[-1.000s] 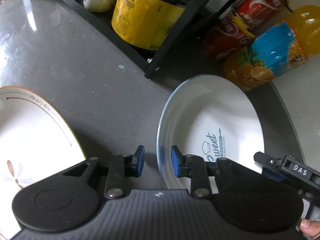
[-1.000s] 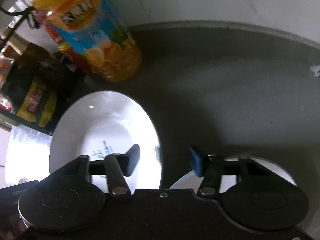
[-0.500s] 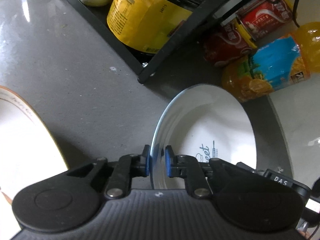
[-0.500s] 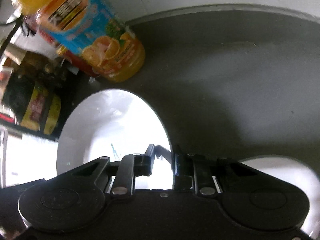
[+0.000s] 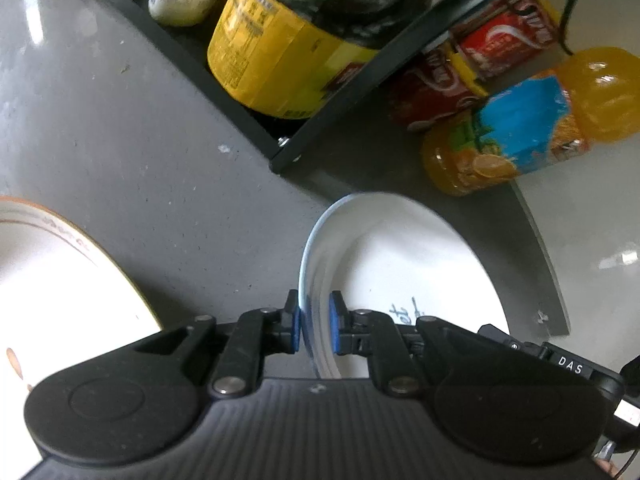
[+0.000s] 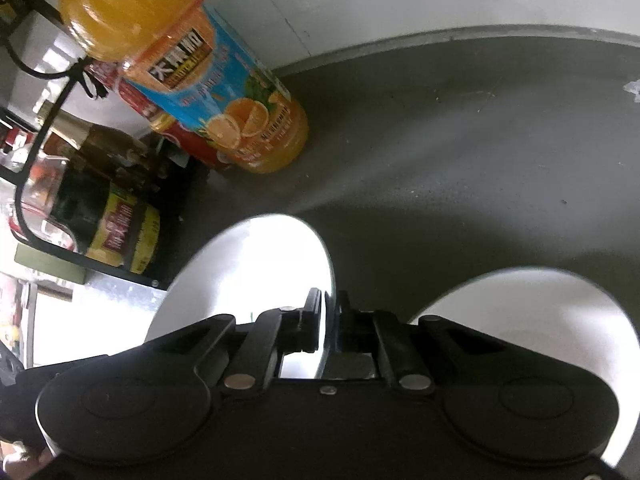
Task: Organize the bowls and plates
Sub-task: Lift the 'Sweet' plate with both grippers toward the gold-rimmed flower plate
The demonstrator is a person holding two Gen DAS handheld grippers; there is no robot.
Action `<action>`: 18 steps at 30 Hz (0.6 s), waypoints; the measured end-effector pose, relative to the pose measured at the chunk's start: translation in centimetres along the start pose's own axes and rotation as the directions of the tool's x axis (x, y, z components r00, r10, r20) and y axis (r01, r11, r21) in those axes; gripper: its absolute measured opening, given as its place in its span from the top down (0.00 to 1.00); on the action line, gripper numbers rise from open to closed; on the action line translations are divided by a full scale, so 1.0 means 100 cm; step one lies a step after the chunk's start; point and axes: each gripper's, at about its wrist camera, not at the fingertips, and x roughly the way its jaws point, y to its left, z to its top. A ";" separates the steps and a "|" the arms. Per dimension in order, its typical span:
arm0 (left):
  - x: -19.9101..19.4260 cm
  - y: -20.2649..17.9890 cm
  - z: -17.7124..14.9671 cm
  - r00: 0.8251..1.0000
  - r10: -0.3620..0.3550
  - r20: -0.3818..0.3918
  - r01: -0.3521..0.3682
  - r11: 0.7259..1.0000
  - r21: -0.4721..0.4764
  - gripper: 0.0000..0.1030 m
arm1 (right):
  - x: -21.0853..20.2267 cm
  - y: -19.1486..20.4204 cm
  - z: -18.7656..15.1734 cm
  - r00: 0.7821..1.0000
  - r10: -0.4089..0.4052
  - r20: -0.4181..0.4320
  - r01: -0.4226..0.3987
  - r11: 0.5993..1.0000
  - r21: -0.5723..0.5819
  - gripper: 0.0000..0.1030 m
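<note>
White bowl (image 5: pixel 404 264) on the grey counter (image 5: pixel 120 140) beside an orange juice bottle (image 5: pixel 532 120), clamped at opposite rims by left gripper (image 5: pixel 314 326) and right gripper (image 6: pixel 328 326), both low and level; printed lettering half-hidden, neighbouring plates (image 5: pixel 60 280) cut off.

bowl (image 5: pixel 400 264) before juice bottle (image 5: pixel 520 128), beside rack (image 5: pixel 340 112)

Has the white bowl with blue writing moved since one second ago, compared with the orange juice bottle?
Yes. Both grippers now clamp the white bowl, and its far rim sits nearer the orange juice bottle, apparently raised.
</note>
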 end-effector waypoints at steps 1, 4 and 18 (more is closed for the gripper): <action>-0.003 0.000 0.000 1.000 -0.001 -0.004 0.001 1.000 0.012 0.89 | -0.003 0.001 -0.002 1.000 -0.004 0.006 0.004 1.000 0.006 0.93; -0.009 -0.001 0.001 1.000 -0.004 -0.017 0.005 0.999 0.037 0.89 | -0.009 0.006 -0.010 1.000 -0.008 0.021 0.007 1.000 0.023 0.93; -0.046 0.024 0.001 0.998 -0.042 -0.047 0.046 0.994 0.104 0.89 | -0.034 0.034 -0.052 0.997 -0.015 0.070 0.011 0.998 0.067 0.93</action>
